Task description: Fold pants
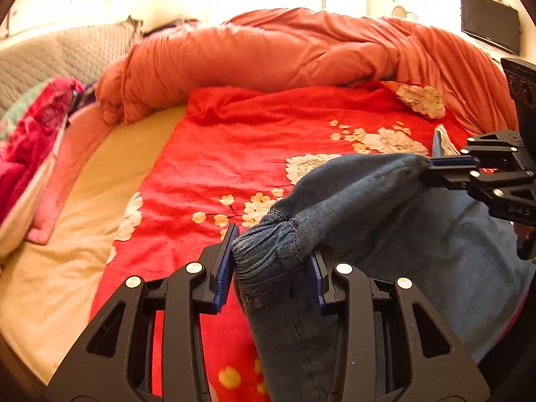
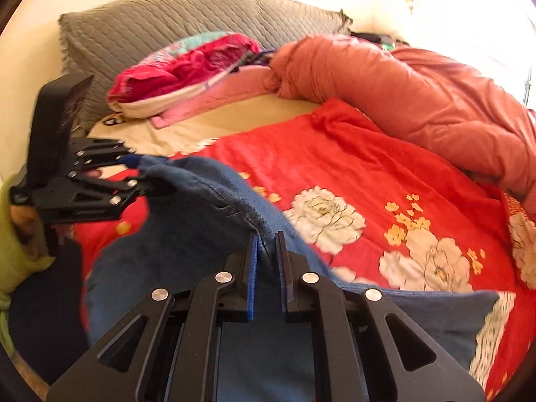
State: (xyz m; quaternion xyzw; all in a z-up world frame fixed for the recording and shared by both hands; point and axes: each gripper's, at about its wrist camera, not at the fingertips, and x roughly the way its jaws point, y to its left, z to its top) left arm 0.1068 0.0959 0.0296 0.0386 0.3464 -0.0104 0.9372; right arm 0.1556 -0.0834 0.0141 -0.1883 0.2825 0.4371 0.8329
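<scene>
The pants are blue denim jeans [image 1: 395, 231], held up over the red flowered blanket [image 1: 254, 154]. My left gripper [image 1: 271, 261] is shut on the gathered waistband at one side; it also shows at the left of the right wrist view [image 2: 147, 176]. My right gripper [image 2: 266, 261] is shut on the other edge of the jeans [image 2: 201, 234]; it shows at the right of the left wrist view [image 1: 432, 167]. The cloth hangs stretched between the two grippers, and the rest drapes down toward me.
A rolled orange quilt [image 1: 268, 50] lies along the far side of the bed. A pink and red bundle [image 2: 187, 67] and a grey quilted headboard [image 2: 167, 23] are at the head end. A cream sheet [image 1: 77, 234] lies beside the blanket. A black screen [image 1: 489, 23] hangs on the wall.
</scene>
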